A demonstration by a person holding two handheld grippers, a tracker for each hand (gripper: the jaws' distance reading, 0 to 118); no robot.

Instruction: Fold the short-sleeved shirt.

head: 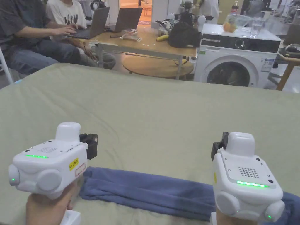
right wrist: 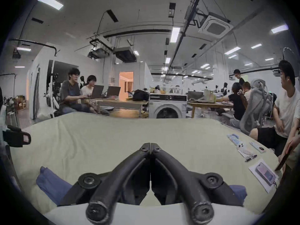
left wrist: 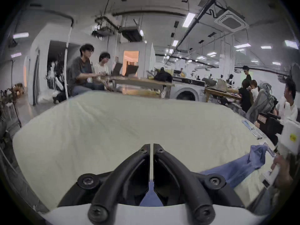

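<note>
The short-sleeved shirt was plain blue cloth, gathered into a long narrow band with soft lengthwise creases. It lay flat on the near part of the pale green bed cover, running from left to right along the near edge, its left end rounded and bunched, its right end reaching to the right edge of the head view.
</note>
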